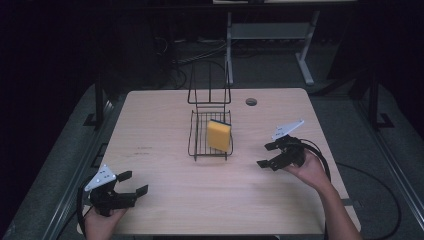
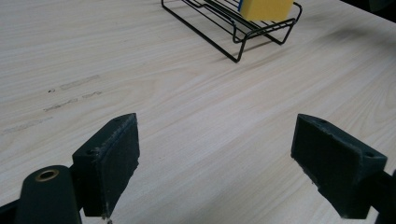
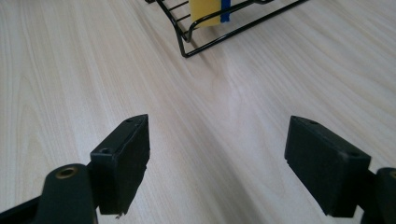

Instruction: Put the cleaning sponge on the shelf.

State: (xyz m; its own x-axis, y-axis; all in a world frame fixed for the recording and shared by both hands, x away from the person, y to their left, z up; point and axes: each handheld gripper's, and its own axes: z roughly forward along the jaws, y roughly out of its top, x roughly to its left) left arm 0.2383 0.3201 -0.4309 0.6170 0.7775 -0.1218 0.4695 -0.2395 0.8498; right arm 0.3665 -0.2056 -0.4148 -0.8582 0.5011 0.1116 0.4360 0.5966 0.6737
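Inside the black wire rack [image 1: 210,137] sat your soft, light yellow sponge [image 1: 219,135]; both the left gripper [image 1: 134,183] and the right gripper [image 1: 266,155] hung wide open, empty — pinch its long edges.

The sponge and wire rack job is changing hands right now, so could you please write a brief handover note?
Left gripper: open, holding nothing, low at the table's near-left corner.
Right gripper: open, holding nothing, right of the wire rack, aimed at it.
Sponge: yellow with a blue edge, leaning in the rack mid-table.
Done: sponge sits in the rack.
Left: neither gripper touches anything; probably the right one goes for the sponge.
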